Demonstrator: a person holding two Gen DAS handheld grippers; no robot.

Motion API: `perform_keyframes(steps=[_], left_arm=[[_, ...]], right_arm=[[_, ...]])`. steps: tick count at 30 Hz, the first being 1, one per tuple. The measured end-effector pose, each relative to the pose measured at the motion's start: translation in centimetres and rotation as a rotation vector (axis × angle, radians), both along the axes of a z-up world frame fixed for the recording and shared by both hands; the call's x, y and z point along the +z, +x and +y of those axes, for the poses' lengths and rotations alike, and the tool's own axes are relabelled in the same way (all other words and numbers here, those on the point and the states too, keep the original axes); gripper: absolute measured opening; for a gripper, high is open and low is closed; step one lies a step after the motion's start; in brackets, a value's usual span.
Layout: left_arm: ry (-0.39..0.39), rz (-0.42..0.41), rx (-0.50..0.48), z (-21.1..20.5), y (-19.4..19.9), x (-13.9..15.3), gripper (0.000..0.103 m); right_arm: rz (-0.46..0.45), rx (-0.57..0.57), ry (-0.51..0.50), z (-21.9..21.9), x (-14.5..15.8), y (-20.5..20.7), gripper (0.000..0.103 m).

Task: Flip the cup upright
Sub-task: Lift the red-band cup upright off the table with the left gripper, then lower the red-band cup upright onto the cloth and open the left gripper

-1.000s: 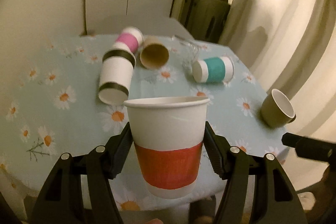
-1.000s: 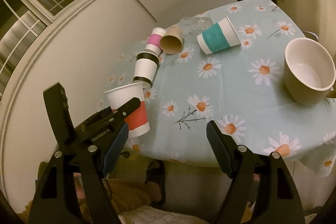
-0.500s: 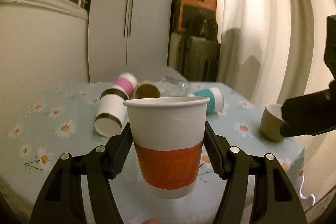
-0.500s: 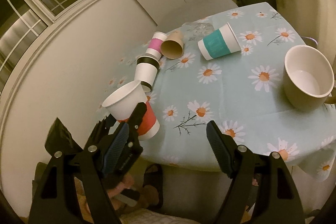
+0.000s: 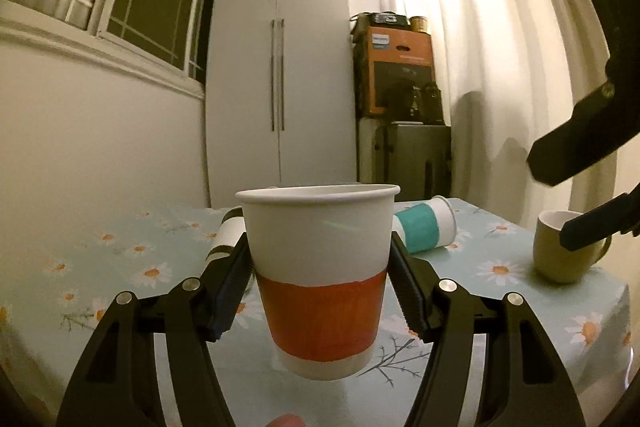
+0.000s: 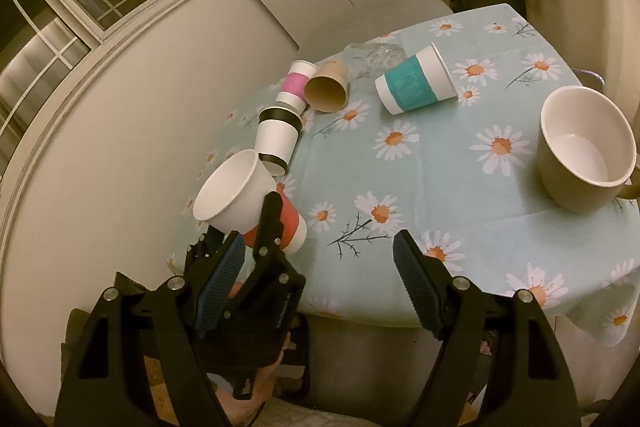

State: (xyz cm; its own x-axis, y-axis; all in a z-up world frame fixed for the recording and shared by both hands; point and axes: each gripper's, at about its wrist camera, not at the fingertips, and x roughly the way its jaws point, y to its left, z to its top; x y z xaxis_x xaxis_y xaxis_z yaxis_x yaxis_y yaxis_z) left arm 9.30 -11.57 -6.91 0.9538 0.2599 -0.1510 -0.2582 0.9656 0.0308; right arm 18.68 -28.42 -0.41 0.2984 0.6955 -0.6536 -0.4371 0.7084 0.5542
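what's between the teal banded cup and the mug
Only bare daisy tablecloth lies between the teal-banded cup and the mug, clearest in the right wrist view.

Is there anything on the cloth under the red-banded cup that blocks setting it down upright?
Nothing visible: the red-banded cup in the left gripper hangs over bare tablecloth; black-banded cup lies beyond.

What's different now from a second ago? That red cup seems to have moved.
The left gripper has lifted the red-banded cup and tipped it back, so its camera now sees the wardrobe rather than the tabletop; from the right wrist view the cup leans with its mouth up and leftward. Its grip never let go. The right gripper stayed open, and the teal-banded cup and mug stayed put.
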Motion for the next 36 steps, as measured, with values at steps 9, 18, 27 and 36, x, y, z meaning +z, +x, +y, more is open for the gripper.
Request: perform_keyframes(steps=[9, 18, 27, 36], left_arm=[[-0.006, -0.012, 0.038, 0.2, 0.3, -2.3, 0.065], [0.012, -0.005, 0.046, -0.1, 0.3, -3.2, 0.065], [0.017, 0.009, 0.056, -0.3, 0.4, -3.4, 0.080], [0.025, 0.014, 0.040, -0.5, 0.0, -2.7, 0.082]], right_arm=[[0.004, 0.009, -0.017, 0.6, -0.2, 0.1, 0.076], [0.006, 0.015, -0.031, 1.0, -0.5, 0.3, 0.076], [0.013, 0.015, -0.032, 1.0, -0.6, 0.3, 0.076], [0.010, 0.005, -0.013, 0.5, -0.5, 0.5, 0.076]])
